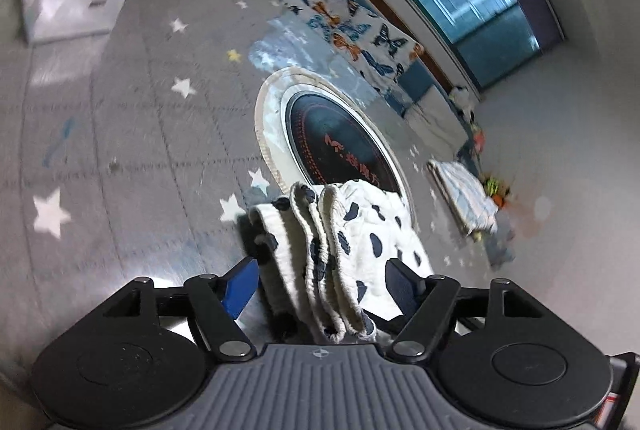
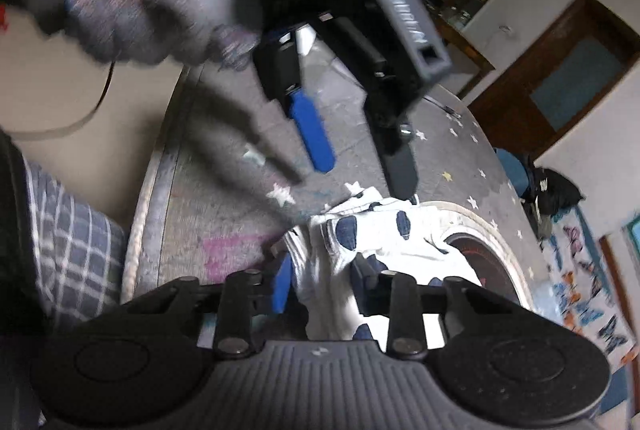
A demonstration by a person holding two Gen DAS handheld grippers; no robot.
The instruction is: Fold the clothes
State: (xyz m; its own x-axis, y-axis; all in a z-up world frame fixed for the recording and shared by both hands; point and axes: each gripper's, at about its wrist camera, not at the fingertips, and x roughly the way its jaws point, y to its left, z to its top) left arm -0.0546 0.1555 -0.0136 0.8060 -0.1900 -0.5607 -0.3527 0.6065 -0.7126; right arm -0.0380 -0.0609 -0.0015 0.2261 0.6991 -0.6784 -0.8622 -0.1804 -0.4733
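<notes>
The spotted cloth (image 1: 352, 230), white with dark blue blotches, lies bunched on the grey star-printed table cover (image 1: 132, 134), its far edge draped over the rim of the round cooktop (image 1: 340, 142) set into the table. It looks part-folded: from the left wrist view 3 ribbed hems stand side by side in a stack, which suggests the layers have been gathered so their edges line up before the next fold.

The left gripper (image 1: 326, 280) straddles that stack of hems with its jaws wide. The blue pad (image 1: 240, 286) stands clear of the cloth on one side and the dark pad (image 1: 404, 282) rests just beside the fabric on the other, so nothing is pinched; the cloth merely sits between them. From the right wrist view the same tool hangs over the cloth's far edge, fingers spread, held by a gloved hand (image 2: 132, 10) that is heavily blurred.

The right gripper (image 2: 320, 282) is much narrower, and a bunch of the cloth runs up between its pads. The fabric fills the gap and looks pressed on both sides, so I judge it a grip on the near end of the cloth, probably to carry this end while the other tool lets go

A folded striped cloth (image 1: 464, 194) lies well apart near the table edge, likely a finished piece set aside
</notes>
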